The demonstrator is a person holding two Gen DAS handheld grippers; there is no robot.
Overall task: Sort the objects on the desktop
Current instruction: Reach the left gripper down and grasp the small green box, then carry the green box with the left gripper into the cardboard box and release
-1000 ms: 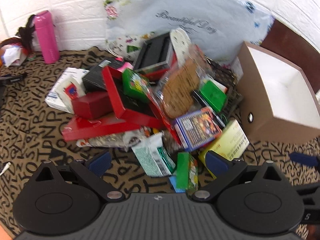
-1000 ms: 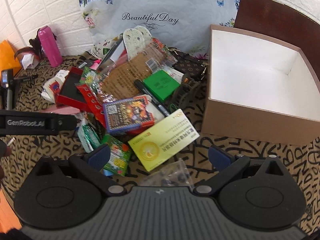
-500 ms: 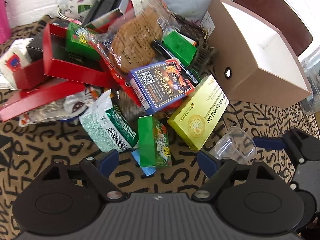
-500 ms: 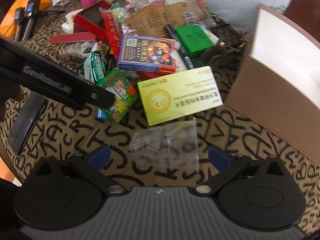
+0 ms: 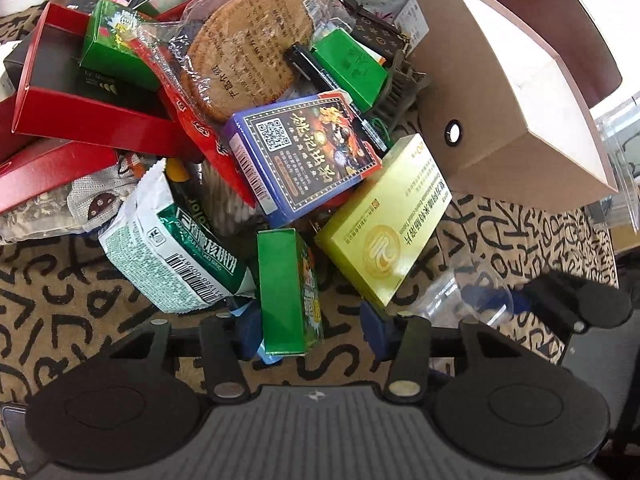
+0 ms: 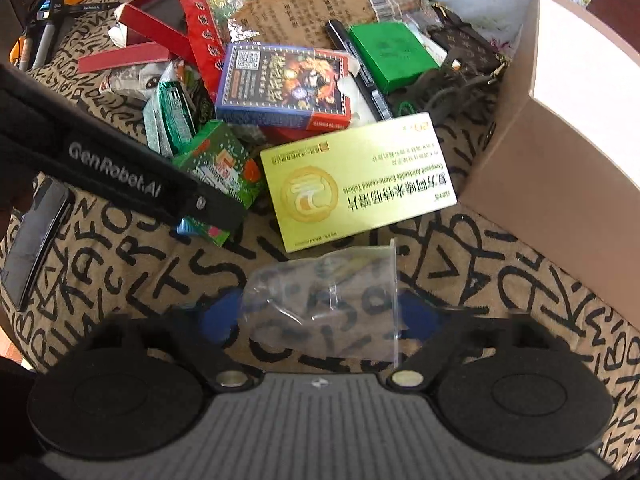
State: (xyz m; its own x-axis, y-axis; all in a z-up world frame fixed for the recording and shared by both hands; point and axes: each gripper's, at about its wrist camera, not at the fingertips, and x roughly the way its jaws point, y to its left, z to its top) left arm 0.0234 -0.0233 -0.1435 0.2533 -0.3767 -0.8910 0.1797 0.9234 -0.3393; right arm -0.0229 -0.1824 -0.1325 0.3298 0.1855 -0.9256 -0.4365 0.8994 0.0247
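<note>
A pile of boxes and packets lies on the lettered cloth. My left gripper (image 5: 310, 328) is open, its blue pads on both sides of a small green box (image 5: 286, 292) at the pile's near edge; the same box shows in the right wrist view (image 6: 218, 164). My right gripper (image 6: 320, 318) is open around a clear plastic cup (image 6: 324, 300) lying on its side, which also shows in the left wrist view (image 5: 476, 292). A yellow medicine box (image 6: 356, 178) and a blue card box (image 6: 286, 84) lie just beyond. A brown open box (image 6: 560, 152) stands at the right.
Red box lids (image 5: 88, 120), a green-white tissue pack (image 5: 172, 256), a brown insole packet (image 5: 244, 52), a black marker (image 5: 316, 72) and a green box (image 5: 352, 68) fill the pile. A phone (image 6: 32, 240) lies at the cloth's left edge.
Both grippers have moved forward and down. The left one's pads now flank the small green box. The right one's pads now flank the clear cup.
</note>
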